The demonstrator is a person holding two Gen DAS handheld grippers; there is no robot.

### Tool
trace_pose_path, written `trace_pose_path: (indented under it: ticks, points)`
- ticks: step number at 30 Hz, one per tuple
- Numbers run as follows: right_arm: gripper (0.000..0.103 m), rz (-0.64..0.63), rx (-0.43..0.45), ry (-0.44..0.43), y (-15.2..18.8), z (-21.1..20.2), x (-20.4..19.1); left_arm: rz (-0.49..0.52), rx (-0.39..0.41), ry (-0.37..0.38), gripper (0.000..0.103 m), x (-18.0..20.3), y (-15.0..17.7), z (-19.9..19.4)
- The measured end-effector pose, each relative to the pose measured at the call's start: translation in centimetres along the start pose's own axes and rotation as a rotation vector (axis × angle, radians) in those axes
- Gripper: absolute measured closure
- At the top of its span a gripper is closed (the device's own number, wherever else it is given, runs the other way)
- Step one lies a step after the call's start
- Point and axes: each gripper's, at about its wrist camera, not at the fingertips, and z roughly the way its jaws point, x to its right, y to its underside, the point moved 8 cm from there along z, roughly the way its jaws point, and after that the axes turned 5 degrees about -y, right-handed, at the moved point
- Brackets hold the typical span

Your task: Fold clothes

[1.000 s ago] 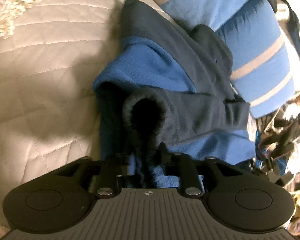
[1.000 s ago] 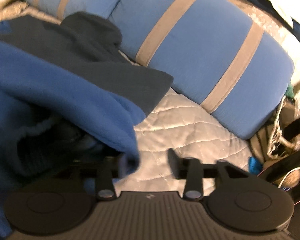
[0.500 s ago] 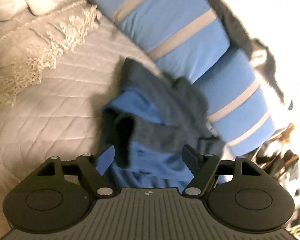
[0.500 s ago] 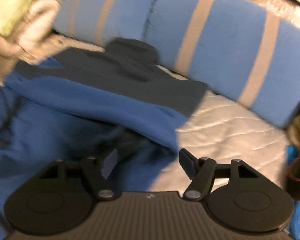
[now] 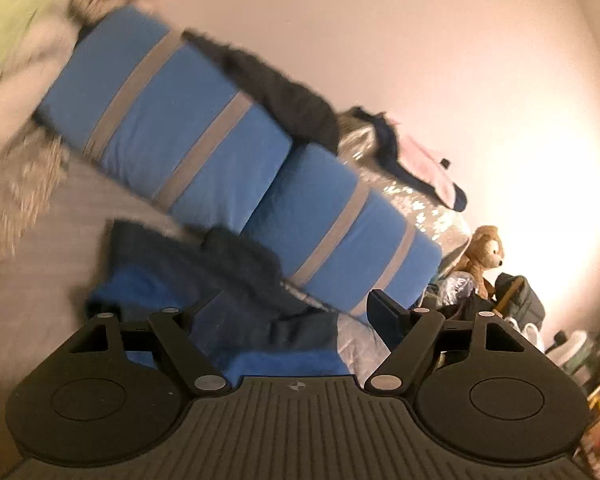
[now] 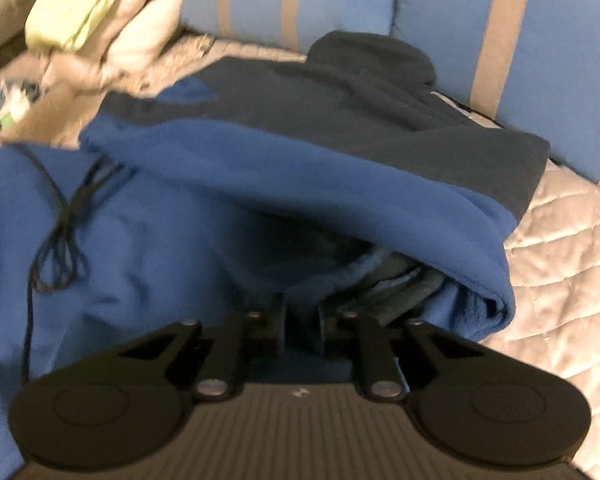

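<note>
A fleece jacket, bright blue with dark navy panels (image 6: 300, 160), lies partly folded on the quilted bed. In the right wrist view my right gripper (image 6: 301, 326) sits at the jacket's near edge, under the folded-over flap. Its fingers are drawn close together on blue fleece. A thin dark drawstring (image 6: 56, 232) trails over the blue cloth at the left. In the left wrist view the same jacket (image 5: 188, 276) lies below and ahead of my left gripper (image 5: 284, 312). That gripper is raised off it, wide open, with nothing between its fingers.
Two blue pillows with grey stripes (image 5: 172, 120) line the far side of the bed, a dark garment (image 5: 284, 96) draped over them. A teddy bear (image 5: 482, 256) and clutter sit at the right. Pale quilt (image 6: 560, 260) lies right of the jacket; a green cloth (image 6: 76, 0) is far left.
My left gripper let go of the dark sleeve, opened wide and lifted away, tilting up toward the wall. My right gripper moved in over the jacket's edge and closed its fingers on the fleece.
</note>
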Motion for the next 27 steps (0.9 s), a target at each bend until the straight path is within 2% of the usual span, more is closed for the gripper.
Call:
trace_pose_path:
  ticks: [10, 14, 16, 17, 20, 21, 27]
  points:
    - [0.093, -0.048, -0.014, -0.03, 0.4, -2.4, -2.9, 0.126, 0.079, 0.021, 0.022, 3.1, -1.7, -0.8]
    - [0.092, -0.078, -0.029, -0.016, 0.7, -2.4, -3.3, 0.176, 0.099, 0.026, 0.022, 4.0, -2.2, -1.0]
    - [0.083, -0.09, -0.024, 0.002, 0.7, -2.6, -3.1, 0.204, 0.089, 0.023, 0.022, 4.1, -2.3, -0.8]
    - [0.061, -0.098, -0.023, 0.018, 0.7, -2.7, -2.9, 0.219, 0.083, 0.021, 0.022, 4.1, -2.3, -0.7]
    - [0.031, -0.097, -0.006, 0.071, 0.9, -3.7, -1.8, 0.263, 0.054, 0.014, 0.022, 3.8, -2.3, -0.1]
    - [0.026, -0.088, 0.002, 0.082, 0.9, -4.1, -1.3, 0.269, 0.048, 0.012, 0.022, 3.6, -2.4, 0.1]
    - [0.025, 0.015, 0.038, 0.191, 1.1, -6.1, 2.9, 0.286, 0.032, 0.01, 0.022, 3.1, -3.6, 1.5]
